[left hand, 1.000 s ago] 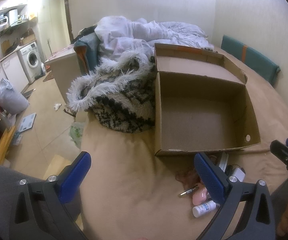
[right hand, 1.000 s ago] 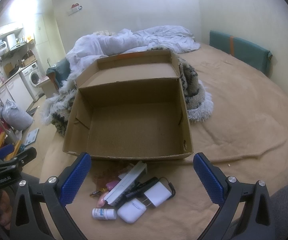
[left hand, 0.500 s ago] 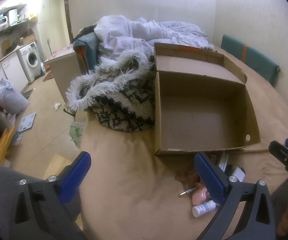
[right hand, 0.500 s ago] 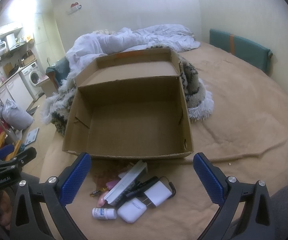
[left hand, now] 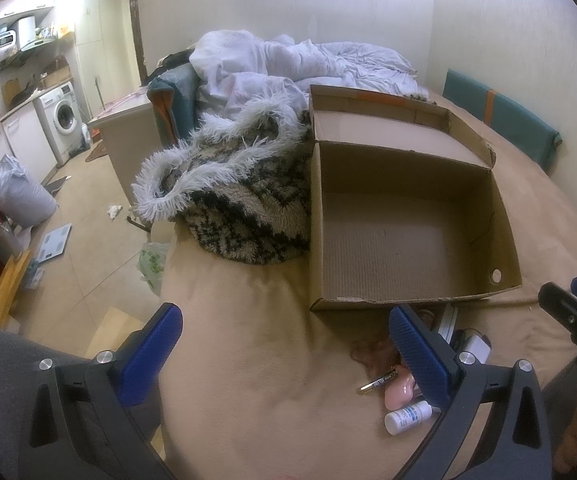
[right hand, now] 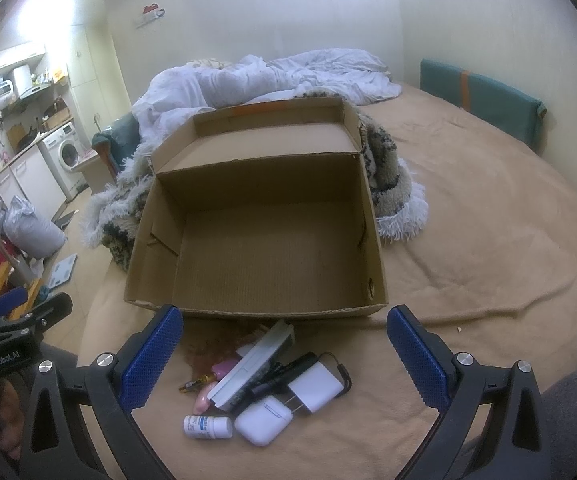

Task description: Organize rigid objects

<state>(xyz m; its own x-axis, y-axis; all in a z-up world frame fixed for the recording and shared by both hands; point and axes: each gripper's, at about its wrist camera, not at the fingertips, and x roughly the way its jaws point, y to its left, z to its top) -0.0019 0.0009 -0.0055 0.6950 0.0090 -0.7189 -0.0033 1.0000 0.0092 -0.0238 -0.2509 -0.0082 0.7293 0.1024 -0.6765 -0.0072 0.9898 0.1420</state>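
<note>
Tan bed (right hand: 468,240): cardboard box (right hand: 256,240) opens upward, lid flap rearward.

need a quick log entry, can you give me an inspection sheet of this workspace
surface: tan blanket over the bed.
job's things: open cardboard box, nothing inside; in front of it a pile: white bottle, earbud case, white charger, grey flat device, black pen, pink item, battery.
clutter: fluffy patterned throw against the box; crumpled white bedding behind.
grippers: left gripper and right gripper both open, holding nothing.
cables: nothing seen.
surroundings: washing machine, floor litter.
</note>
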